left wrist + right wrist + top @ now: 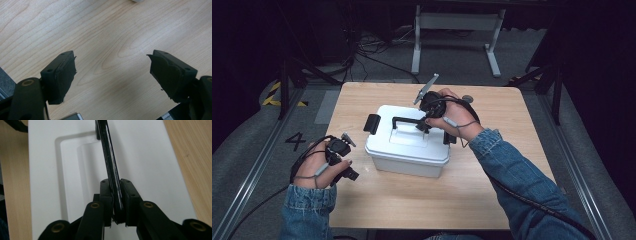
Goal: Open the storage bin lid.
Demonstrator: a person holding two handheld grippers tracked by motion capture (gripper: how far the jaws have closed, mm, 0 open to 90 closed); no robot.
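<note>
While the person's right hand [447,107] is covering much of the right gripper [428,120] from above, the right gripper view is showing its jaws pinching the black handle [110,160] of the white box [407,140] at mid-table. The left gripper [112,75] is hanging wide apart over bare table [105,32], left of the box, holding nothing.

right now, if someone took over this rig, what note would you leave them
Right gripper: shut on the black carry handle of the white plastic storage box, handle raised upright over the lid.
Left gripper: open, holding nothing, over the light wooden table left of the box.
Box sits mid-table, lid on; a black side latch shows at its left end.
Done: handle gripped.
Left: probably lifting or moving the box; whether it is off the table yet is unclear.
</note>
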